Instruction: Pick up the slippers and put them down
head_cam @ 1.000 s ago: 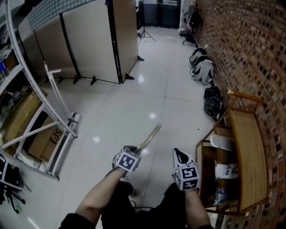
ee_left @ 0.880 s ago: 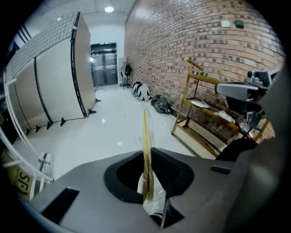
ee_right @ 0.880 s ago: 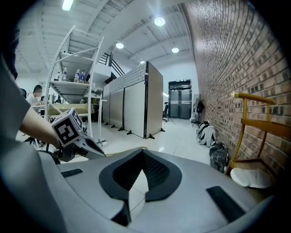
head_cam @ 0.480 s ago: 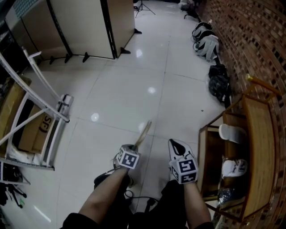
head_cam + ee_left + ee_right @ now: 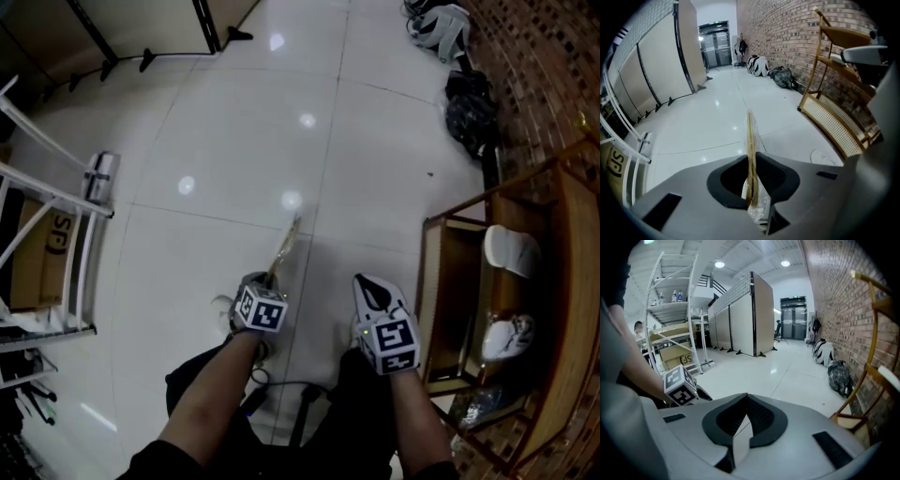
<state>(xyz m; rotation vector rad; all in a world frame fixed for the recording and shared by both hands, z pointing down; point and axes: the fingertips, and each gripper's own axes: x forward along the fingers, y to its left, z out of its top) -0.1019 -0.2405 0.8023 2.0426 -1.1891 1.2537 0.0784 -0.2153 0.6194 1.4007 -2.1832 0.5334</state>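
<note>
My left gripper [image 5: 267, 279] is shut on a thin tan slipper in clear plastic wrap [image 5: 283, 246], which sticks out forward over the white tiled floor. In the left gripper view the slipper [image 5: 750, 140] stands edge-on between the closed jaws of the left gripper [image 5: 751, 187]. My right gripper [image 5: 372, 289] hovers beside it to the right, jaws shut, and I see nothing held in it; the right gripper view shows the right gripper [image 5: 743, 427] closed and bare. Two white slippers [image 5: 511, 251] [image 5: 506, 337] lie on the wooden rack at the right.
A wooden rack [image 5: 562, 281] stands against the brick wall at the right. Dark and white bags [image 5: 469, 103] lie along that wall. A white metal shelf frame [image 5: 56, 197] with a cardboard box [image 5: 42, 253] stands at the left. The person's legs are below the grippers.
Both grippers have dropped closer to the floor, and the head view has tilted further down. The left gripper still holds the wrapped slipper.
</note>
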